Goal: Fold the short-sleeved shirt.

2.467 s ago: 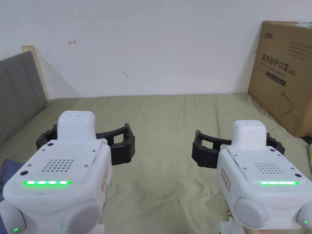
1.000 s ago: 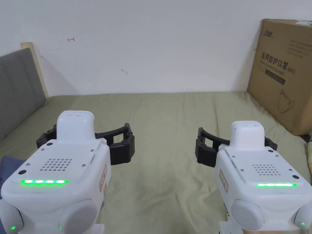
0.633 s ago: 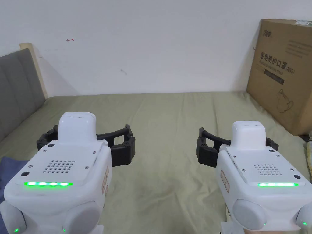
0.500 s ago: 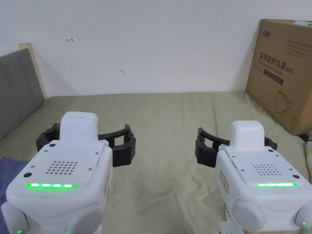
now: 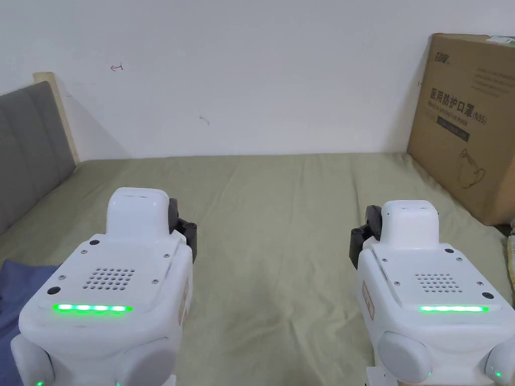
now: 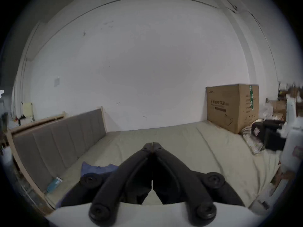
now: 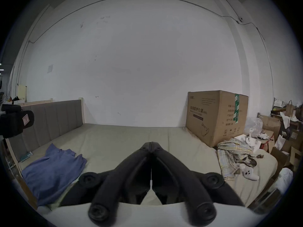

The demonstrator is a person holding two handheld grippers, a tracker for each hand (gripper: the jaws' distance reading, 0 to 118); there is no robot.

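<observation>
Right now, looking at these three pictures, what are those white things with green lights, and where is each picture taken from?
They are two hand-held grippers, tools a person carries, one in each hand. The head view comes from a camera on the person's head, looking down over the left gripper and the right gripper. The other two pictures come from a camera riding on each gripper, so the black jaws fill the bottom of each; the round, bent look is just the wide lens.

Both pairs of jaws are shut tip to tip and hold nothing.

Below them is a bed with an olive sheet. A blue shirt lies crumpled near the grey headboard, untouched. A checked cloth lies at the other side, by a large cardboard box against the wall.
</observation>
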